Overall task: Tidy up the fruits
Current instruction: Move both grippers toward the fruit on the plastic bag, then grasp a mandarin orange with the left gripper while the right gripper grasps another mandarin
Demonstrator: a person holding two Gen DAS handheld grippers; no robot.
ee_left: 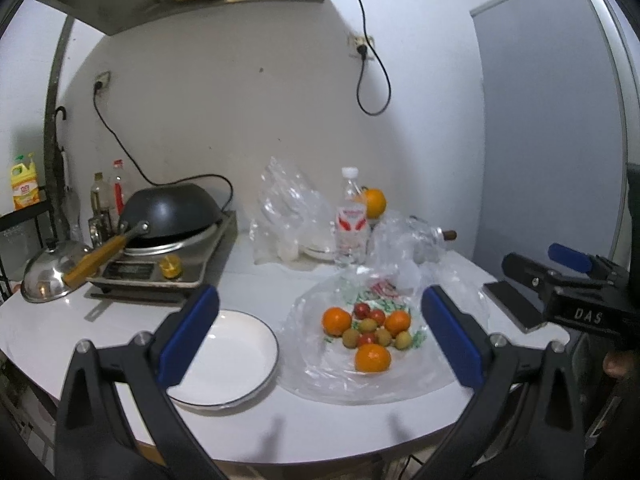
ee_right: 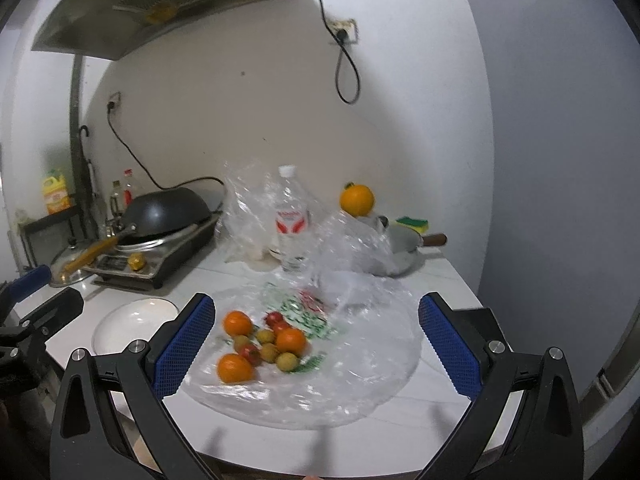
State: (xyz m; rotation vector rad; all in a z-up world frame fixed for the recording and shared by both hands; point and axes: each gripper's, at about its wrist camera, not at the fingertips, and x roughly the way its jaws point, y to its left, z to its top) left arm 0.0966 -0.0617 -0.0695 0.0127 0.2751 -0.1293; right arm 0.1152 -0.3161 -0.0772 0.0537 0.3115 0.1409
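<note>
Fruits (ee_left: 370,330): one small heap lying on a flattened clear plastic bag (ee_left: 400,380) on the white countertop (ee_left: 312,428). Contents: three oranges, the nearest (ee_left: 372,358) at the front of the heap; several small red fruits; several small yellow-green fruits, all touching or just beside one another. Green and red print shows through the plastic behind the heap.

White plate (ee_left: 240,360): just left of the bag, nothing on it, dark rim line.

Left gripper (ee_left: 320,332): spread wide, blue pads apart, holding nothing; raised above the front edge of the counter, with plate and heap seen between its fingers.

Right gripper (ee_right: 316,340): likewise spread wide and holding nothing; facing the bag from the near side, heap toward its left finger.

Water bottle (ee_left: 352,220): upright behind the bag, white cap, red label.

Separate orange (ee_left: 375,202): set higher, behind the bottle; what it sits on cannot be told.

Crumpled clear bags (ee_left: 288,208): standing left of the bottle.

Small pan (ee_right: 400,246): wooden handle, right rear, partly under plastic.

Black wok (ee_left: 172,210): on an induction cooker (ee_left: 160,268), left rear; metal lid (ee_left: 48,276) beside it.

Dark flat device (ee_left: 512,304): on the counter right of the bag.
</note>
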